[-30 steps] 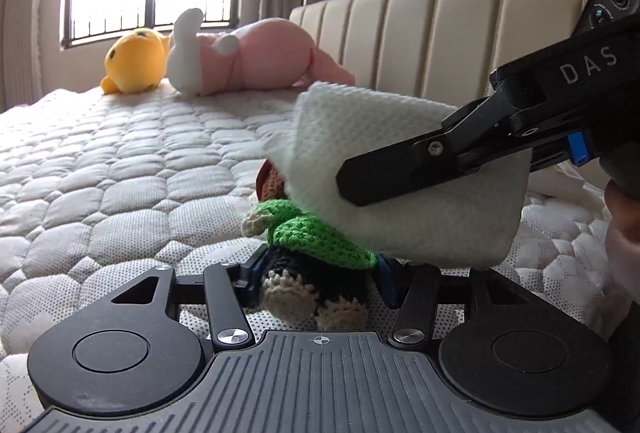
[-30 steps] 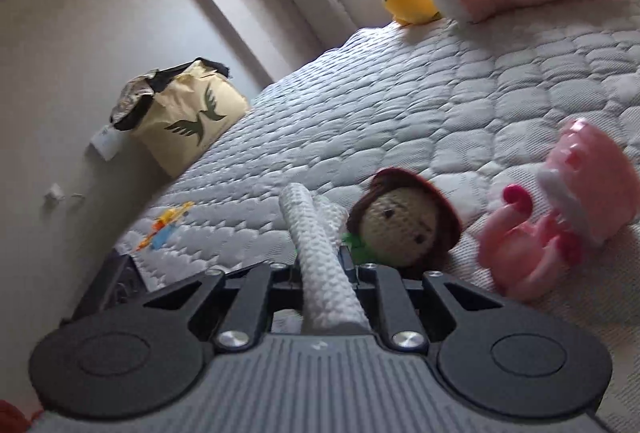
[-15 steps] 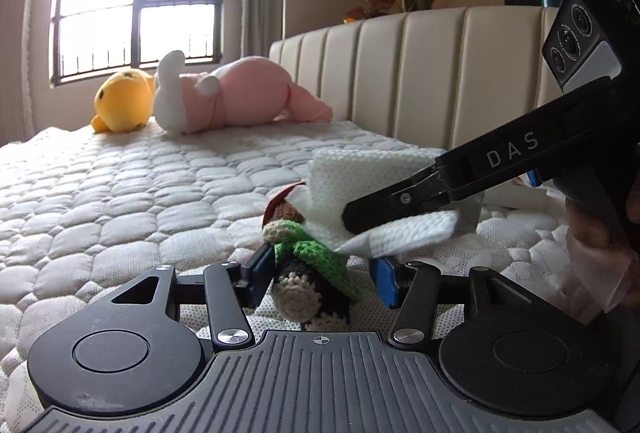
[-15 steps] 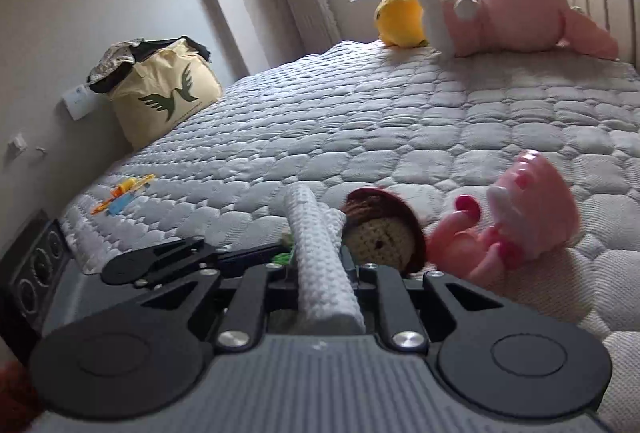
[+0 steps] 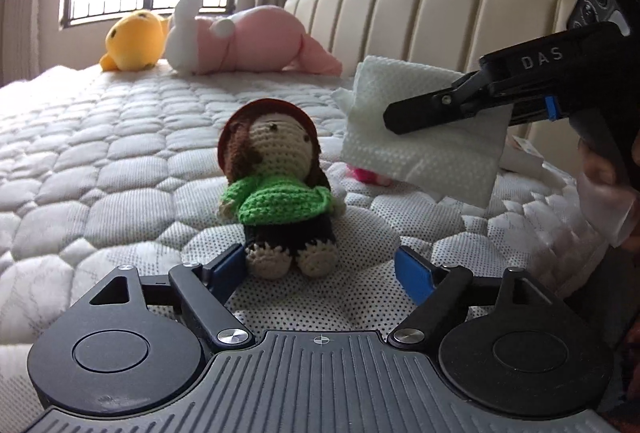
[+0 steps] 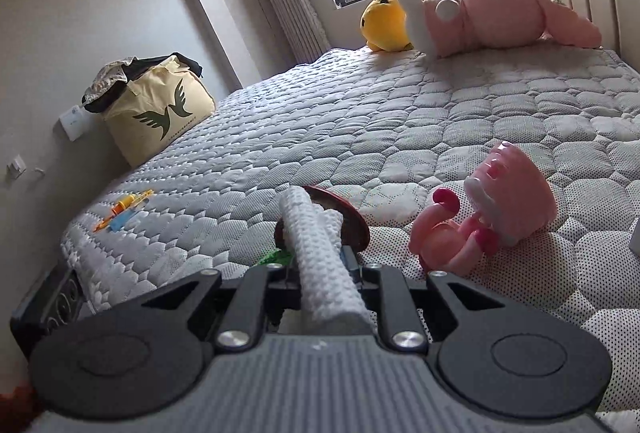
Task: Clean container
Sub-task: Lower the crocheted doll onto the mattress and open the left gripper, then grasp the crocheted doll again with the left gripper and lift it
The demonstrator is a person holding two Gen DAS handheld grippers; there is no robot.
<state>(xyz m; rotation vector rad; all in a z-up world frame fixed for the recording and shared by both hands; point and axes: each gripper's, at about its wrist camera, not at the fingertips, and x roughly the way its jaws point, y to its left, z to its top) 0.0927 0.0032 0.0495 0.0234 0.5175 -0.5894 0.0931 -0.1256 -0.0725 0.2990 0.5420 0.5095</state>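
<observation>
A crocheted doll [image 5: 276,185] in a green top and brown hat sits upright on the quilted mattress [image 5: 120,169]. My left gripper [image 5: 320,269] is open; the doll's feet lie just inside its blue pads [image 5: 412,275], close to the left one. My right gripper [image 5: 396,119] hangs to the doll's upper right, shut on a folded white cloth [image 5: 424,153]. In the right wrist view the cloth [image 6: 316,253] runs out between the closed fingers of my right gripper [image 6: 320,265] and hides most of the doll; only the hat [image 6: 348,221] shows. No container shows in either view.
A pink plastic toy [image 6: 492,213] lies right of the doll. A yellow plush [image 5: 134,41] and a pink plush [image 5: 256,41] rest at the far end by the padded headboard [image 5: 420,21]. A beige bag [image 6: 160,109] stands beside the bed. Small orange and blue toys [image 6: 124,209] lie near the mattress edge.
My left gripper has opened, let go of the doll and drawn back from it. My right gripper has lifted the cloth off the doll, up and to the right.
</observation>
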